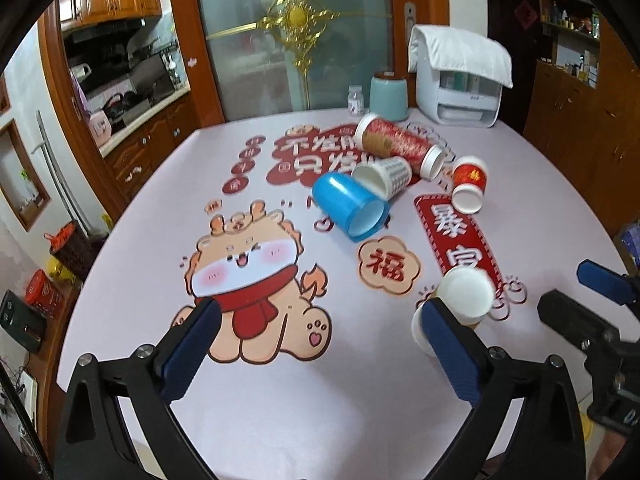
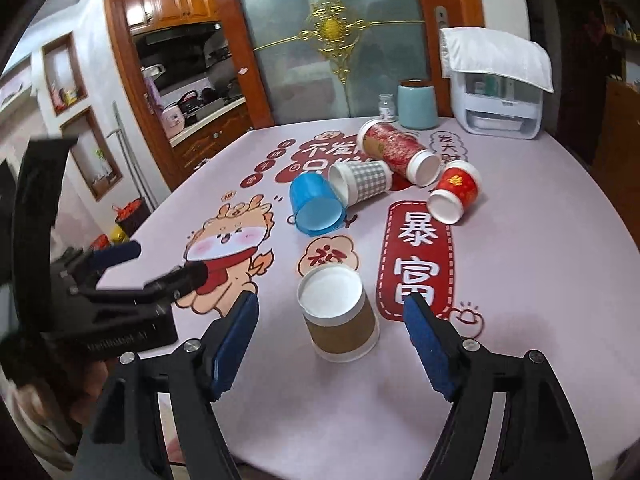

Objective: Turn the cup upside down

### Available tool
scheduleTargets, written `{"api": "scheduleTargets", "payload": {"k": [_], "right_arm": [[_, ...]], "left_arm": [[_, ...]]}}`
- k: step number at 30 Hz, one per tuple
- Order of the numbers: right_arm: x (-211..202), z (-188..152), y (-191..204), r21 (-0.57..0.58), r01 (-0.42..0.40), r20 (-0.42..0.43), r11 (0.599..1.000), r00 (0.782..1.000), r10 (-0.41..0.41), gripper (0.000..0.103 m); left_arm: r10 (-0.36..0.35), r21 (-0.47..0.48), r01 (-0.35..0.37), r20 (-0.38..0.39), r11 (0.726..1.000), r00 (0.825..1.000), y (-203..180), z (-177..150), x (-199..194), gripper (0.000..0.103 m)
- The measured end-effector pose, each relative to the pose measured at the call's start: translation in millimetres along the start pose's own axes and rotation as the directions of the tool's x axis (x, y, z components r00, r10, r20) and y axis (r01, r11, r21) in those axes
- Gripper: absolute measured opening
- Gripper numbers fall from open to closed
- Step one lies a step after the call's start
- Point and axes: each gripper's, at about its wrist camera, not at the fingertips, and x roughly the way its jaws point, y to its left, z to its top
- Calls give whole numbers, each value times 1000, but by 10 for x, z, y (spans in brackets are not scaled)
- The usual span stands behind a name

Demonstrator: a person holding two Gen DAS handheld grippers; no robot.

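Brown-sleeved paper cup standing upside down near the table's front edge, between the right gripper's wide-open fingers, left gripper open, empty

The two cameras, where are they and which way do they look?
Left wrist: sits on the left gripper, looks across the table at the cups; its open fingers show, right gripper at the edge.
Right wrist: sits on the right gripper, looks at the brown cup; open fingers show, left gripper beside.
Both share the blue cup and brown cup.
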Motion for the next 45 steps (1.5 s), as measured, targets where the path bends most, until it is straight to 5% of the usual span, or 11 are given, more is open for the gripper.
{"api": "scheduleTargets", "payload": {"k": [6, 14, 19, 45], "right_arm": [[-435, 220, -3, 42, 84, 4, 996, 996, -84, 77], [-1041, 435, -4, 72, 78, 88, 994, 993, -84, 84], [-1255, 428, 80, 48, 94, 125, 994, 987, -99, 87], [-1270, 211, 15, 94, 101, 117, 990, 987, -112, 87]], "left_arm": [[-9, -13, 10, 62, 1000, 998, -70, 152, -345, 102], [-32, -22, 35, 97, 999, 995, -214, 289, -662, 102], [18, -38, -14, 113, 999, 993, -270, 272, -753, 102], [4, -71, 0, 58, 997, 998, -305, 94, -696, 102]]}}
